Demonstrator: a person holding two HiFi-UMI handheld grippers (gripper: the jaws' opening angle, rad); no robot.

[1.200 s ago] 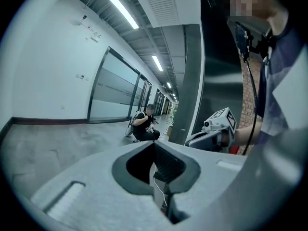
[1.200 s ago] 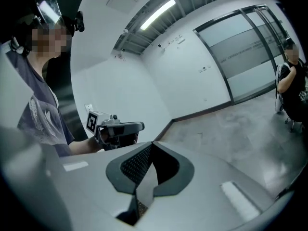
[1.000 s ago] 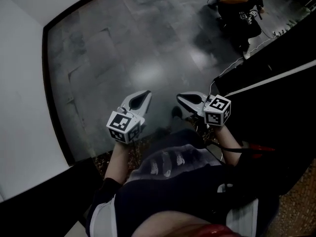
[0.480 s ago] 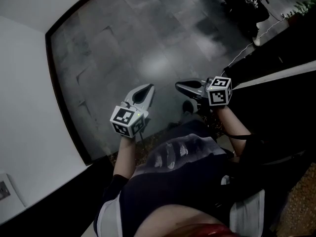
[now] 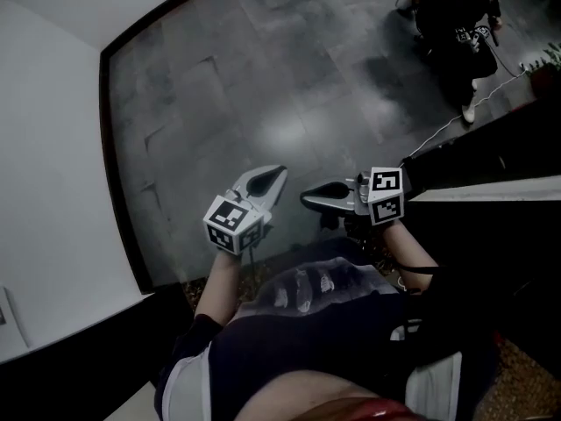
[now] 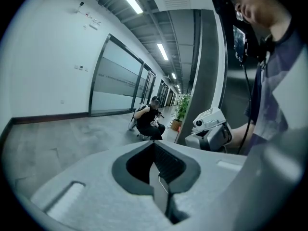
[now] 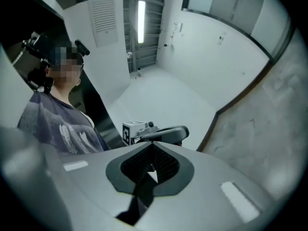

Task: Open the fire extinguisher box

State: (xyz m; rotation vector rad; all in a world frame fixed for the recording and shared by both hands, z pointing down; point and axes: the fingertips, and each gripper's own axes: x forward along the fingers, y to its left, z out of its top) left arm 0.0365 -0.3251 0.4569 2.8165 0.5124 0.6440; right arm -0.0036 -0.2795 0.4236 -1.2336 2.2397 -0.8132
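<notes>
So, the fire extinguisher box: I honestly can't pick it out in any of my feeds. The closest candidate is the dark wall [image 5: 491,235] on the right of the head view, with a pale stripe running across it, but it's so underexposed I can't tell whether there's a door or a cabinet there.

Both tools are up in front of my operator's chest, empty. The left gripper [image 5: 273,180] has its jaws pressed together with nothing between them, which is clear in its own view. The right gripper [image 5: 312,197] looks closed too, with only a sliver of light between the pads and nothing held. They're near each other and not touching, the right one pointing across towards the left.

Writing: nothing readable. The marker cubes [image 5: 232,224] only carry black-and-white square patterns, and the pale print on the operator's shirt [image 5: 302,288] is too dim to read.

Further out there's grey tiled floor [image 5: 263,86], a white wall [image 5: 53,191] with a black baseboard, and a small wall plate [image 5: 3,305] cut off at the left edge. A person [image 5: 447,16] crouches far down the corridor beside a potted plant [image 6: 182,107], and a thin white cable [image 5: 456,121] runs along the floor.
</notes>
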